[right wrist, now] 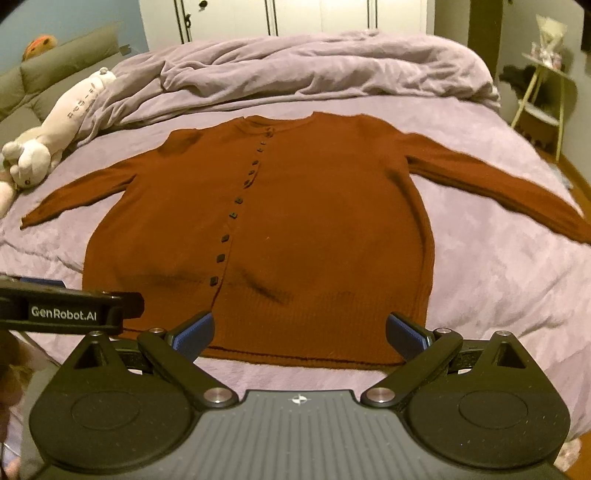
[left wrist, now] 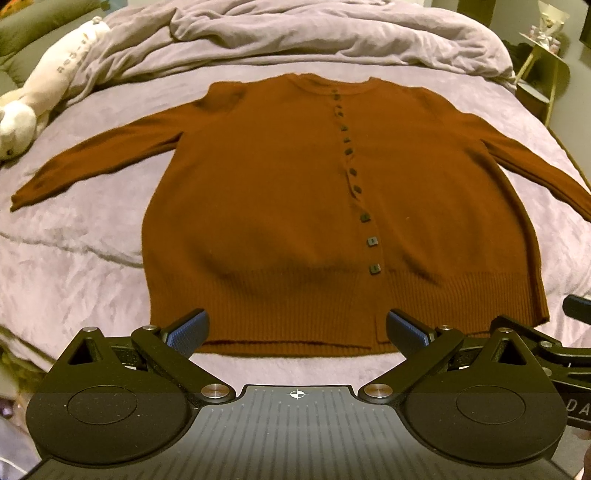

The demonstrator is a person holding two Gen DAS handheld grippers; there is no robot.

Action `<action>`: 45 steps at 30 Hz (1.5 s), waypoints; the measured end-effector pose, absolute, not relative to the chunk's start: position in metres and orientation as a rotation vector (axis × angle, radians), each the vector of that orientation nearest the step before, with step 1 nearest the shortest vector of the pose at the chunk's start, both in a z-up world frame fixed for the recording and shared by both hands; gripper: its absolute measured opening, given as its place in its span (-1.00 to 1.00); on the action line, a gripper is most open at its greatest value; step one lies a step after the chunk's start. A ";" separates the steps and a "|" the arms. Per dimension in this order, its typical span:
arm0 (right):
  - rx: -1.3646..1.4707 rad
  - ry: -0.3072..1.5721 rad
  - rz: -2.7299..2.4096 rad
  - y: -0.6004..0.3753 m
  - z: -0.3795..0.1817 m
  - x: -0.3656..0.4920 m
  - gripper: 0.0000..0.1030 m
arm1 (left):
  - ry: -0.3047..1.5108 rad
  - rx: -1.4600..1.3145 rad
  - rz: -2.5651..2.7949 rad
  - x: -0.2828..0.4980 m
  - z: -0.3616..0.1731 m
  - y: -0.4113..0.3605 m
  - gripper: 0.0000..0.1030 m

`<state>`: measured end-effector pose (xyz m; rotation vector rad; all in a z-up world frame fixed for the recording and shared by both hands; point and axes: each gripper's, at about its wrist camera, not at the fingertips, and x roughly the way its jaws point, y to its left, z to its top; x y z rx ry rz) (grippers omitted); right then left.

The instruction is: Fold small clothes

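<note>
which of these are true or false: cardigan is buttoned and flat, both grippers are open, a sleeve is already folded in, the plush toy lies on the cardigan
1. The cardigan lies flat and buttoned: true.
2. The left gripper and right gripper are both open: true.
3. One sleeve is already folded in: false, both sleeves are spread out to the sides.
4. The plush toy lies on the cardigan: false, it lies apart from it at the edge of the bed.

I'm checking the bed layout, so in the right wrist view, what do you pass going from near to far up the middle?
Right gripper, open → cardigan's ribbed hem → row of dark buttons → neckline → crumpled lilac duvet → white wardrobe doors.
</note>
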<state>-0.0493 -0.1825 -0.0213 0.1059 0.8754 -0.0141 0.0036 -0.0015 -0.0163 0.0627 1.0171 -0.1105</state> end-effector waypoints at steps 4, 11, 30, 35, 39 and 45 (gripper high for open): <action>0.096 0.882 -0.001 -0.181 -0.023 -0.051 0.92 | 1.023 0.054 -0.109 0.003 -0.017 -0.001 1.00; 0.109 0.875 0.047 -0.181 -0.025 -0.055 0.92 | 1.007 0.047 -0.100 0.001 -0.018 0.002 1.00; 0.195 0.871 0.090 -0.194 -0.031 -0.052 0.92 | 1.006 0.052 -0.113 0.004 -0.028 0.001 1.00; 0.225 0.872 0.115 -0.198 -0.034 -0.052 0.92 | 0.986 0.055 -0.118 0.003 -0.032 0.000 1.00; 0.231 0.875 0.128 -0.199 -0.040 -0.051 0.92 | 1.005 0.037 -0.121 0.005 -0.037 -0.001 1.00; 0.322 0.888 0.142 -0.224 -0.064 -0.050 0.92 | 0.981 0.018 -0.124 0.012 -0.054 -0.001 1.00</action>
